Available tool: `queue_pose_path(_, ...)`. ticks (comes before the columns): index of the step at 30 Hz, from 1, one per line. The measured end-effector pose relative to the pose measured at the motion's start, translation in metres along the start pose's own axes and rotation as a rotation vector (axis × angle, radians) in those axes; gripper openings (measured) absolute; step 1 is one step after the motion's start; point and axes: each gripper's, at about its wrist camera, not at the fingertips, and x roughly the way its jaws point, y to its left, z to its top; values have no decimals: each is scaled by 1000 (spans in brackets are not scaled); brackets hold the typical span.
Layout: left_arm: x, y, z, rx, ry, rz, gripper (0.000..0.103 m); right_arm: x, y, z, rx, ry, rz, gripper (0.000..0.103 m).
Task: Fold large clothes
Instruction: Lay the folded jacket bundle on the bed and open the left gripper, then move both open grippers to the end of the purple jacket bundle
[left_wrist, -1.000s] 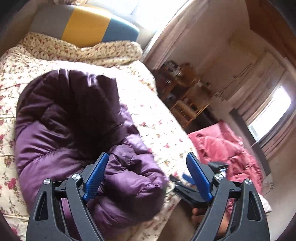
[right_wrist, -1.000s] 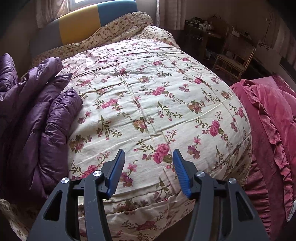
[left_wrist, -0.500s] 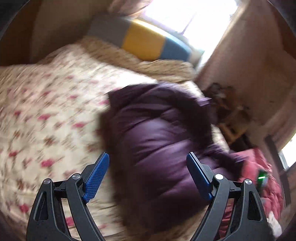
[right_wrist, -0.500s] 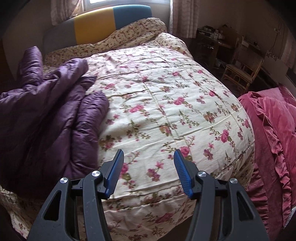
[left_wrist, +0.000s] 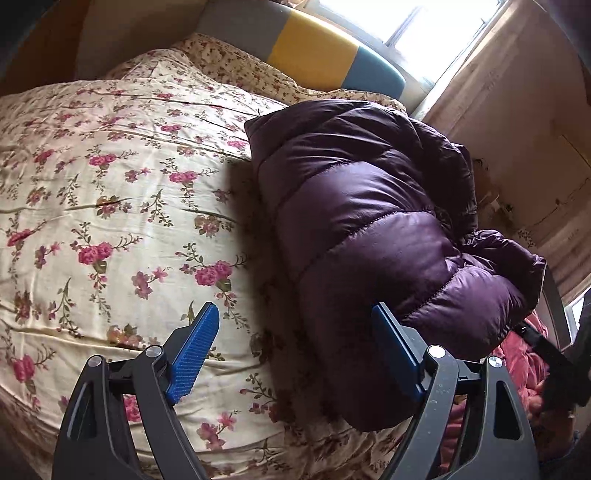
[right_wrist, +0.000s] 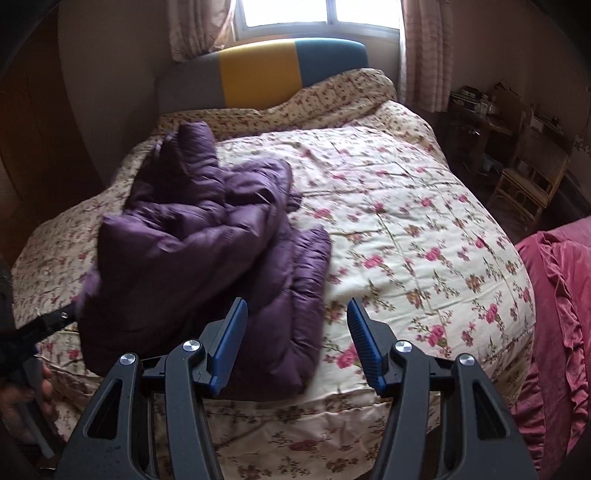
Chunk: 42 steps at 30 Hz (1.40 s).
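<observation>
The purple puffer jacket (right_wrist: 210, 258) lies in a bulky, loosely folded heap on the floral quilt (right_wrist: 406, 221), near the foot edge of the bed and toward its left side, well short of the striped headboard (right_wrist: 266, 74). A second ago the left gripper (left_wrist: 295, 354) was low beside a bunched sleeve with the jacket spread longer across the quilt; now it has pulled back and swung round, so that the jacket shows as a compact stacked bundle (left_wrist: 369, 229) to its right. Its blue fingers (left_wrist: 192, 347) stand wide apart with nothing between them, only quilt beneath. The right gripper (right_wrist: 295, 347) has turned from the bare quilt toward the jacket and now hovers over the bundle's near edge, its fingers likewise spread and empty. Both tools have let go, which suggests a fold has just been laid down. The heap looks puffy and uneven, with one end sticking up toward the headboard, so it probably needs pressing flat or one more fold before it holds. A pink blanket (right_wrist: 554, 295) hangs off the bed's right side.
</observation>
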Motion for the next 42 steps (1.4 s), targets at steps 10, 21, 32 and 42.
queue_pose_path(10,3,-5,2,20,6,12,77,6,11,3,33,51,-13,61)
queue_pose_path(21,5,-26,15,89,24,85,72,-19,33,23,-1,-45,12,61)
queue_pose_path(32,7,-32,21,113,21,98,72,-23,41,23,-38,-23,20,61)
queue_pose_path(42,6,-32,20,114,20,94,72,-31,56,31,-52,-58,71,63)
